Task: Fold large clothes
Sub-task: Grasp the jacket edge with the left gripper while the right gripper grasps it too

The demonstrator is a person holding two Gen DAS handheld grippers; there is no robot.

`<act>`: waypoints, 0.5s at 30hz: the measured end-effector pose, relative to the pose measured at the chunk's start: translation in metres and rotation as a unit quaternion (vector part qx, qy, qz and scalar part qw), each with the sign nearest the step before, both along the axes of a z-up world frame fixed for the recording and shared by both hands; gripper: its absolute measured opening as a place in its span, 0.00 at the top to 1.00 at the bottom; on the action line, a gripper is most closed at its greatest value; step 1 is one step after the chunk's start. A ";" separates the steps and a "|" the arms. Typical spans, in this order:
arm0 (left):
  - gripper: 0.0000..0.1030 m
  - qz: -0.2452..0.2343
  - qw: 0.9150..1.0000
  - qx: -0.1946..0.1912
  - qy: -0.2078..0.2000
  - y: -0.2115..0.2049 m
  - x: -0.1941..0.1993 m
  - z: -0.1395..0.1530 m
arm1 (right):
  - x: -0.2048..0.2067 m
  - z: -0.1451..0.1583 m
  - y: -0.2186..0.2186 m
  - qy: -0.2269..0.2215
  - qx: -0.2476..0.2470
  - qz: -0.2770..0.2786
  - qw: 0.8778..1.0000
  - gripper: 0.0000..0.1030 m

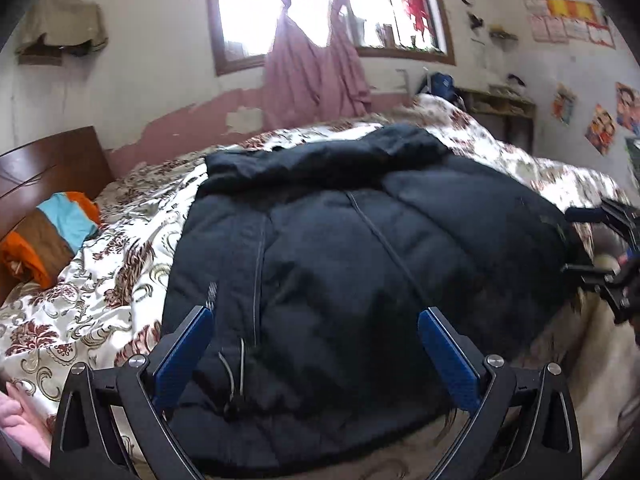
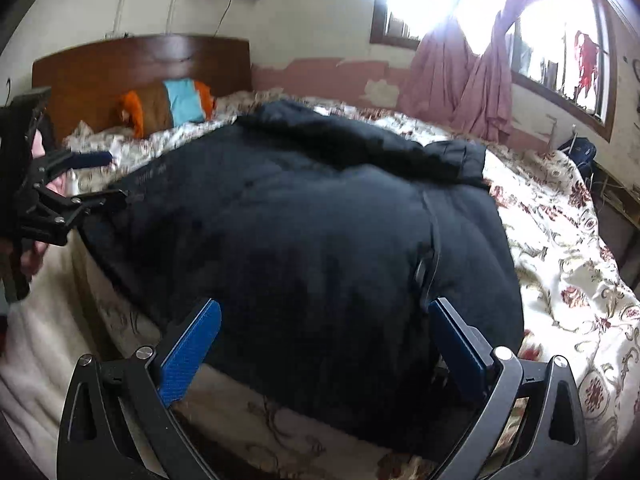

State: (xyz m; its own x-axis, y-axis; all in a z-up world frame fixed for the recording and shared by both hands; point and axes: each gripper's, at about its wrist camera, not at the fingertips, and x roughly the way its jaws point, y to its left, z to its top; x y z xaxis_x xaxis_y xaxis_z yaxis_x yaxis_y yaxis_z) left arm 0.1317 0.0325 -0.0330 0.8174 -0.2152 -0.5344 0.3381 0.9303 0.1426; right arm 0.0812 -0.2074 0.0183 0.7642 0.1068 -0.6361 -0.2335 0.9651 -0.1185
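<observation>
A big dark navy padded jacket (image 1: 360, 248) lies spread on the bed's floral cover, folded over on itself, with its near edge at the bed's front edge. It also shows in the right wrist view (image 2: 304, 240). My left gripper (image 1: 316, 320) is open, just above the jacket's near left part, holding nothing. My right gripper (image 2: 324, 312) is open above the jacket's near right part, empty. Each gripper shows in the other's view: the right one (image 1: 580, 240) at the jacket's right edge, the left one (image 2: 108, 176) at its left edge.
The floral bed cover (image 1: 100, 280) surrounds the jacket. A striped orange, brown and blue pillow (image 1: 48, 236) lies by the wooden headboard (image 2: 140, 64). A window with pink curtains (image 1: 316, 76) is on the far wall. A shelf (image 1: 504, 112) stands beyond the bed.
</observation>
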 end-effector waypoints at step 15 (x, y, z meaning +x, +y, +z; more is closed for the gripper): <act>0.00 -0.058 0.991 0.108 0.054 0.004 -0.028 -0.051 | -0.006 -0.027 0.003 0.048 -0.055 -0.021 0.997 0.02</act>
